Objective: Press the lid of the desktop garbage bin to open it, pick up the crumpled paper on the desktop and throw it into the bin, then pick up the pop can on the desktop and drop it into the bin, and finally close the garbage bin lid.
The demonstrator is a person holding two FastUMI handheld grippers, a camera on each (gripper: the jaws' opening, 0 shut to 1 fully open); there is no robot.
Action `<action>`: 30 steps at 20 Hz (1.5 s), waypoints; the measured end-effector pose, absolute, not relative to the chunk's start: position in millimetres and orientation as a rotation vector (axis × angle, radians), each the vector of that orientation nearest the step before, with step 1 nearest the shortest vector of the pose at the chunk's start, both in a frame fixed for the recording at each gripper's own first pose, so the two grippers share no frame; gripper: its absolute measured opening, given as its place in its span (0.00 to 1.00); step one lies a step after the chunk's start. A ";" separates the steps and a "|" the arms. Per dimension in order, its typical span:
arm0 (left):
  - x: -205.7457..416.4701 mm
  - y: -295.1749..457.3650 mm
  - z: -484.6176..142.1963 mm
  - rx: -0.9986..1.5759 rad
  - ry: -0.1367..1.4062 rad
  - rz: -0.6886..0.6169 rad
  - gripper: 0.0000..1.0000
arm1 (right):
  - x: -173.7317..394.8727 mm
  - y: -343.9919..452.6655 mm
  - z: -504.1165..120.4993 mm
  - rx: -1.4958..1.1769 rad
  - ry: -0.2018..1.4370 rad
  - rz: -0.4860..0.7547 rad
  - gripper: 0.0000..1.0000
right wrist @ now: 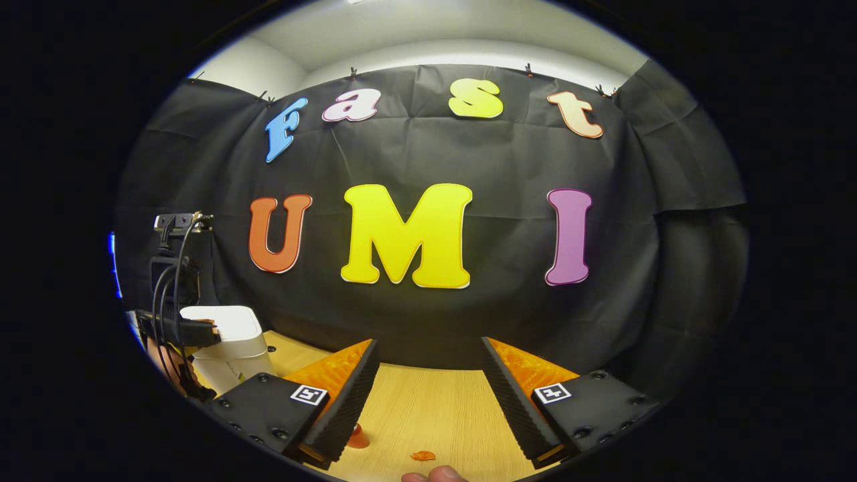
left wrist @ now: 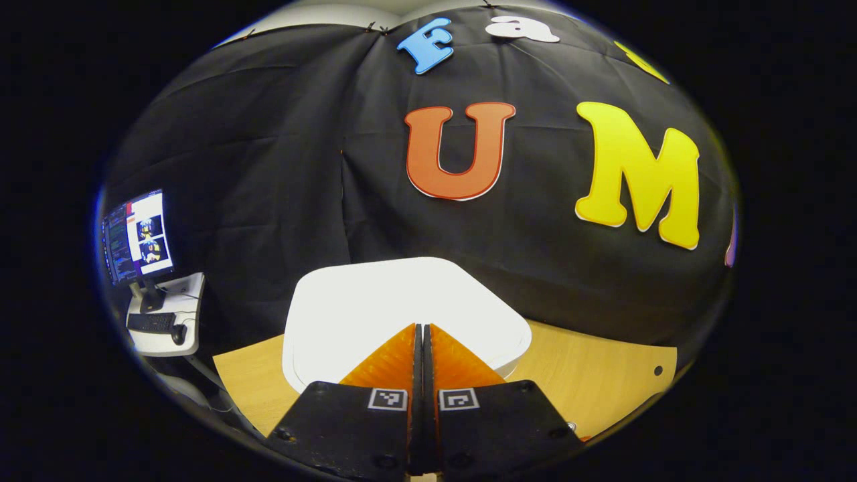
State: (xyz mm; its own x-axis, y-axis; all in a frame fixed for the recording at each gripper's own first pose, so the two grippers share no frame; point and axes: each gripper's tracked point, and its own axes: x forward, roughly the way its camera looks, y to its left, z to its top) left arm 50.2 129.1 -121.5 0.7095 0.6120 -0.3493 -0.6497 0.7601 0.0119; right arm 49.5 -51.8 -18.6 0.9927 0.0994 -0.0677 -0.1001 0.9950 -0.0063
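Left gripper (left wrist: 423,335) clenched over bin lid (left wrist: 375,301); right gripper (right wrist: 428,375) released.
Smooth white rounded-square lid sits closed on the bin (right wrist: 231,345), at the wood-grain table's (right wrist: 428,415) left rear; ribbed fingers (left wrist: 392,358) meet.

1. the bin lid (left wrist: 402,301) looks like smooth white plastic, a bit shiny.
2. the tabletop (right wrist: 428,415) looks like light wood, smooth and matt.
3. the wall (right wrist: 495,321) is black cloth, matt with soft creases.

The near part of the bin lid (left wrist: 402,308) is hidden behind the left gripper (left wrist: 422,328). The bin (right wrist: 231,348) is partly covered by cables (right wrist: 167,288). Fingertips (right wrist: 432,475) are cut off at the near edge.
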 end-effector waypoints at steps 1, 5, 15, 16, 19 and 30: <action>50.3 128.9 -119.4 -0.072 0.332 0.705 0.04 | 49.2 -50.1 -19.3 -0.010 0.068 0.101 0.96; 48.0 131.7 -91.6 -0.053 0.227 0.670 0.03 | 44.6 -53.1 -14.0 -0.014 0.049 0.088 0.96; 40.1 94.2 -10.8 -0.016 0.067 0.457 0.04 | 36.8 -41.7 -5.8 0.012 0.027 0.080 0.94; 39.1 86.7 -7.4 -0.011 0.058 0.425 0.00 | 35.9 -40.6 -5.7 0.013 0.026 0.080 0.96; 34.2 67.6 5.2 -0.016 0.021 0.350 0.12 | 34.0 -40.2 -5.5 0.018 0.025 0.079 0.96; 18.5 10.7 8.3 -0.048 -0.009 0.133 0.66 | 37.1 -53.1 -40.2 -0.001 0.096 0.111 0.96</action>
State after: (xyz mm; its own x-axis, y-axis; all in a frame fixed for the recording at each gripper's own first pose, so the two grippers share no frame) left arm 18.5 10.7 8.3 0.9912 0.1323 0.0054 -0.1319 0.9901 -0.0486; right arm 37.1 -53.1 -40.2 0.9893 0.1104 -0.0954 -0.1105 0.9939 0.0045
